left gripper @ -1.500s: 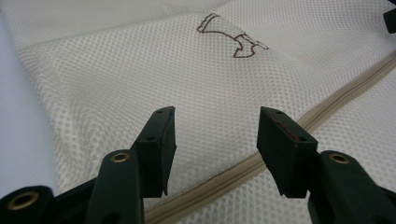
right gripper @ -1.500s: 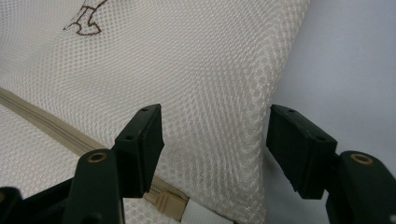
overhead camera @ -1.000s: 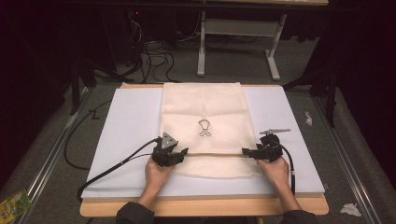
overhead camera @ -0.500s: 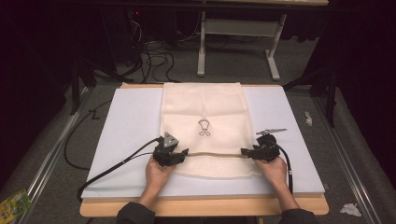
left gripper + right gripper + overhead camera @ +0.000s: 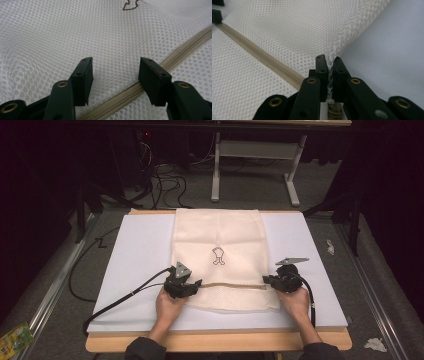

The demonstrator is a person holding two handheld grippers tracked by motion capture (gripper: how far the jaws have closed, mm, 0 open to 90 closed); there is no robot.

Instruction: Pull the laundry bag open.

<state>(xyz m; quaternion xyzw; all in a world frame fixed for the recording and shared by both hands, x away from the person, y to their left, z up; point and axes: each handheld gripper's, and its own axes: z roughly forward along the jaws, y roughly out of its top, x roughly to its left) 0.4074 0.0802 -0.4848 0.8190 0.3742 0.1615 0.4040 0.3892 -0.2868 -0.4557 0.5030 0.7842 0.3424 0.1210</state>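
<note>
Bright overhead light on table (image 5: pixel 140 250), dark surroundings, soft high view, near tool parts blurred

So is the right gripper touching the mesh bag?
Touching. In the right gripper view the right gripper, whose jaws have just been closing, pinches a fold of the mesh bag between them at its edge.

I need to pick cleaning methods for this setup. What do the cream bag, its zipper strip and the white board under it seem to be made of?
Bag: soft synthetic-looking mesh, matte, with regular tiny holes. Zipper strip: tan woven tape with fine ribs, probably a nylon coil. Board: smooth matte white sheet, possibly foam or plastic; I can't tell which.
</note>
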